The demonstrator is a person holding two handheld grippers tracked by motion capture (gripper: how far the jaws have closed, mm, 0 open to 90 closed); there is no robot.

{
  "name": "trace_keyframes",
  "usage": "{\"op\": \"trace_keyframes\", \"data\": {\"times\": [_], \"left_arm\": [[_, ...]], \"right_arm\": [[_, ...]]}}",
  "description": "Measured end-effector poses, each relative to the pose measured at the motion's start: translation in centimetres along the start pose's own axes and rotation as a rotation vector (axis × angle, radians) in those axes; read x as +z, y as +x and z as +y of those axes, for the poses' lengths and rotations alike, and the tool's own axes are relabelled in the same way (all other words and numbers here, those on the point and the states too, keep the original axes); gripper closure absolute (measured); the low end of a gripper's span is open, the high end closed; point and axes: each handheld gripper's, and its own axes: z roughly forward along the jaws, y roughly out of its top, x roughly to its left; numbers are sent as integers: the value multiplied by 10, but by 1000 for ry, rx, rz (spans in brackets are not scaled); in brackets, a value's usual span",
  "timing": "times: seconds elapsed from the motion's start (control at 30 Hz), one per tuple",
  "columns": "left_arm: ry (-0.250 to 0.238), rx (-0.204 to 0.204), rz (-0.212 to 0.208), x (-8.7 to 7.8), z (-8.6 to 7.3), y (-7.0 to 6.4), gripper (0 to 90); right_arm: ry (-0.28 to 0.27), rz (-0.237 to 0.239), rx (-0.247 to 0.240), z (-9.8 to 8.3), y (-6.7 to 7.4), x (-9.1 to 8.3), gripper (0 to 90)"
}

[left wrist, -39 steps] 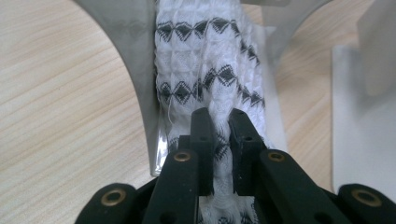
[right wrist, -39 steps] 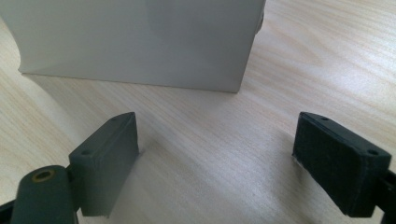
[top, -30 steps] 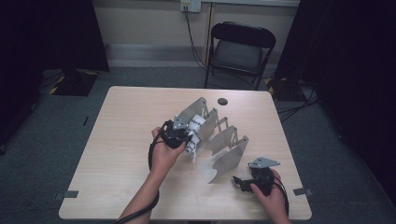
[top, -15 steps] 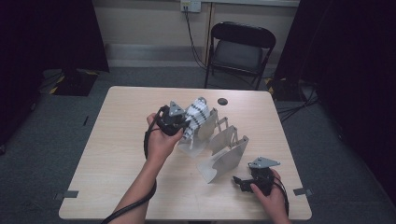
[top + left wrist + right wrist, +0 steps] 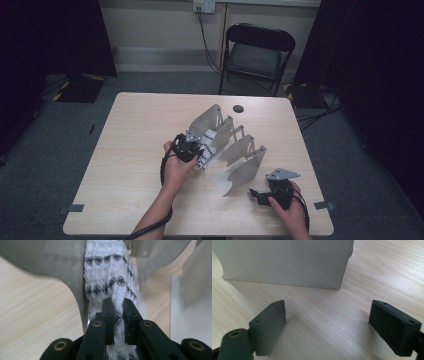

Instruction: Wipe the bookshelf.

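Now we are working at the pale wooden table (image 5: 125, 165), where the grey metal divider rack (image 5: 239, 170) is standing; our left gripper (image 5: 197, 149) is clamping the white black-diamond-patterned cloth (image 5: 110, 277) between two rack plates, while our right gripper (image 5: 328, 327) is resting with jaws wide apart.

White cloth (image 5: 110, 277) banded with black diamond rows, pinched in black left gripper (image 5: 117, 303). Pale grey rack (image 5: 239, 167) of curved dividers on light wood-grain worktop (image 5: 130, 150). Black right gripper (image 5: 328, 322), grey plate on top. Small black disc (image 5: 238, 108) near far edge. Black chair (image 5: 257, 50) on grey-blue carpet (image 5: 55, 145).
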Motion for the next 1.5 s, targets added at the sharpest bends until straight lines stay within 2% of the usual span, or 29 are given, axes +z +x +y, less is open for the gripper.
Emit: {"op": "trace_keyframes", "data": {"times": [0.17, 0.3, 0.47, 0.67, 0.7, 0.73, 0.87, 0.9, 1.03, 1.5], "left_arm": [[21, -16, -2, 3, -9, 2, 823], [17, -34, -3, 1, -16, 4, 822], [15, -52, -13, -5, -22, 6, 822], [23, -47, -26, -13, -30, 9, 822], [18, -56, -29, -14, -32, 9, 821], [20, -46, -28, -16, -33, 11, 822], [20, -60, -44, -21, -38, 12, 822], [18, -52, -42, -23, -40, 14, 822], [19, -71, -49, -29, -45, 15, 821], [17, -81, -63, -51, -58, 20, 822]], "right_arm": [[0, 0, 0, 0, 0, 0, 136], [0, 0, 0, 0, 0, 0, 136], [0, 0, 0, 0, 0, 0, 136], [0, 0, 0, 0, 0, 0, 136], [1, 1, -1, 0, 0, 0, 136], [1, 1, -1, 0, 0, 0, 136], [0, 0, -1, 0, 0, 0, 136], [1, 1, -1, 0, 0, 0, 136], [1, 0, 0, 0, 0, 0, 136], [-1, -2, 0, 0, 0, 1, 136]]}}
